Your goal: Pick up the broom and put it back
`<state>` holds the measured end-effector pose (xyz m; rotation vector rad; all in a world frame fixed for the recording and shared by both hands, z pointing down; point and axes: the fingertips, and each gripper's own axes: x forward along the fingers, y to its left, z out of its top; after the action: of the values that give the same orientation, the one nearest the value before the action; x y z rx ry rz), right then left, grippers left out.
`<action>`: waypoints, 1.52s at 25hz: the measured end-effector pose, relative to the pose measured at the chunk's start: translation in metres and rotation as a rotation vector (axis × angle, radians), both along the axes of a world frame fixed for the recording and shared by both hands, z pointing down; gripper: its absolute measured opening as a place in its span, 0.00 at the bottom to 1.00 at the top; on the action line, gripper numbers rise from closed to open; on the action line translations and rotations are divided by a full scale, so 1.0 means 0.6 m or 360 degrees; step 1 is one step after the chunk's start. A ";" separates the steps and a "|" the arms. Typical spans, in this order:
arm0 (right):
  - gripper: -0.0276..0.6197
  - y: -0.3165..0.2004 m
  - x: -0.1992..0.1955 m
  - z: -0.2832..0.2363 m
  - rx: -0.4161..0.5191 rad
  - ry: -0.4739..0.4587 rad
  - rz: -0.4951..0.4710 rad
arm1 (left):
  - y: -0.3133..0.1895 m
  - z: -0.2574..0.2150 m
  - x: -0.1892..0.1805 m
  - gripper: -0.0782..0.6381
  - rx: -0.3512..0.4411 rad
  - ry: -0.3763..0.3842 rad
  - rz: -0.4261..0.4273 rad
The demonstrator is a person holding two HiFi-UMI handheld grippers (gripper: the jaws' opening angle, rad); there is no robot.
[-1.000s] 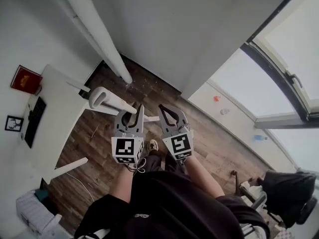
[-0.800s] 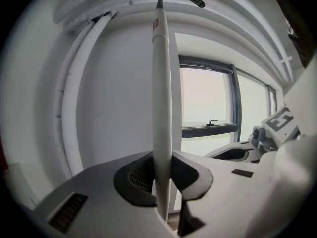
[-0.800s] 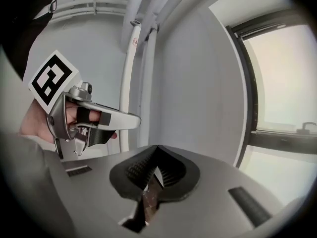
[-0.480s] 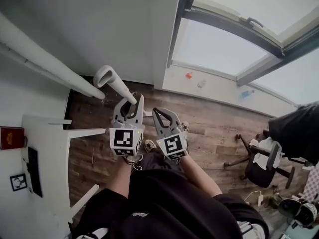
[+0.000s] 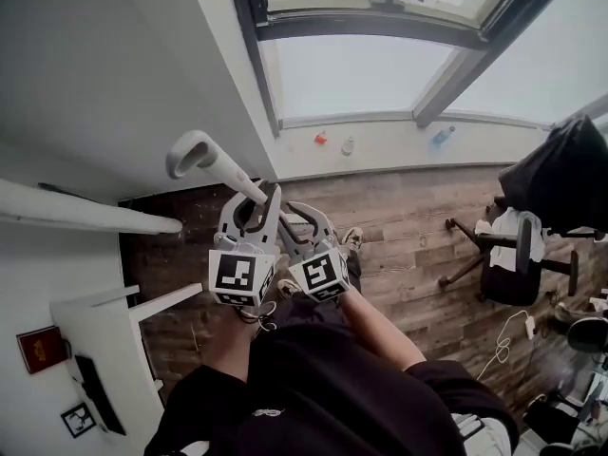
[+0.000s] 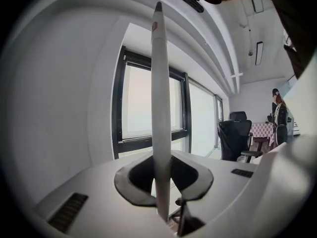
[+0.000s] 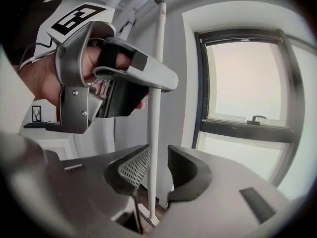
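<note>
The broom's white handle (image 5: pixel 233 175) rises upright, its looped top end (image 5: pixel 190 148) near the wall. My left gripper (image 5: pixel 258 205) is shut on the handle (image 6: pixel 159 108), which is pinched between its dark pads (image 6: pixel 132 182). Just below and to the right, my right gripper (image 5: pixel 306 228) has the same handle (image 7: pixel 155 108) between its jaws. Those jaws are opening, with a gap between the handle and the right pad (image 7: pixel 182 170). The left gripper (image 7: pixel 124 81) shows above it in the right gripper view. The broom head is hidden.
A large window (image 5: pixel 361 74) fills the far wall, with small bottles (image 5: pixel 321 139) on its sill. An office chair (image 5: pixel 513 255) draped in dark cloth stands at the right. A white table (image 5: pixel 90 321) and a white pipe (image 5: pixel 76 215) are at the left. Wood floor (image 5: pixel 408 207) lies ahead.
The view has swung from the white table and pipe round to the window. Both grippers turned with the broom handle, staying close together on it.
</note>
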<state>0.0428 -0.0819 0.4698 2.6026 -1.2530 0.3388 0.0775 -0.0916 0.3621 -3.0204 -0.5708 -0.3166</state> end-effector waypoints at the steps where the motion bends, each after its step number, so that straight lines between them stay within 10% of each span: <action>1: 0.21 0.007 0.012 0.001 0.0019 -0.0007 0.0001 | 0.012 0.000 0.011 0.20 -0.0009 -0.0002 0.0028; 18: 0.17 0.125 0.186 -0.018 0.0068 -0.0023 -0.0198 | 0.237 -0.012 0.136 0.20 0.0012 -0.0020 0.0811; 38: 0.17 0.285 0.229 0.040 0.0049 -0.0047 0.0155 | 0.352 0.050 0.178 0.30 -0.0133 -0.0132 0.0838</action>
<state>0.1803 0.0888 0.4935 2.7002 -1.1520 0.3800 0.1845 0.1197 0.3923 -2.7916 -1.3714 -0.3902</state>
